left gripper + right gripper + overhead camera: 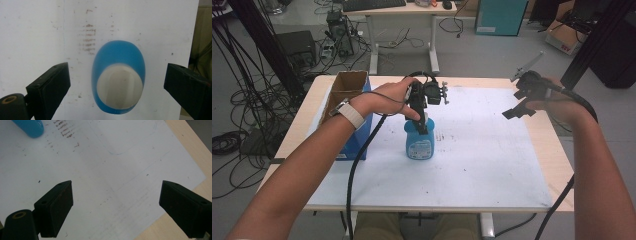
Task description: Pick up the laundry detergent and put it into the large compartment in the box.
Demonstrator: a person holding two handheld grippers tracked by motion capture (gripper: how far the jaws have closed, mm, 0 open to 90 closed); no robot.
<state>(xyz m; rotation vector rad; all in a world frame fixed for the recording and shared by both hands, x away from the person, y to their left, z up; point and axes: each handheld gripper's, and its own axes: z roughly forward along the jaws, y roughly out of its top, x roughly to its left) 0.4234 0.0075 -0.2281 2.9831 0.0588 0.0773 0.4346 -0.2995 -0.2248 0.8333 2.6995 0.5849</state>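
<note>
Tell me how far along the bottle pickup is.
Done: the left gripper is lined up above the blue bottle, jaws open either side of its white cap. In hand: nothing gripped yet. Left: lowering, closing, lifting. The right gripper hangs open over the white sheet.

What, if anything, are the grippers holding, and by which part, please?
Nothing: the left gripper is open above the blue bottle; the right gripper is open too.

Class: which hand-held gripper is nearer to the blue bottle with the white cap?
Left. The left hand-held gripper hangs directly over the blue bottle, jaws open on either side of its cap. The right hand-held gripper is held far off to the side.
</note>
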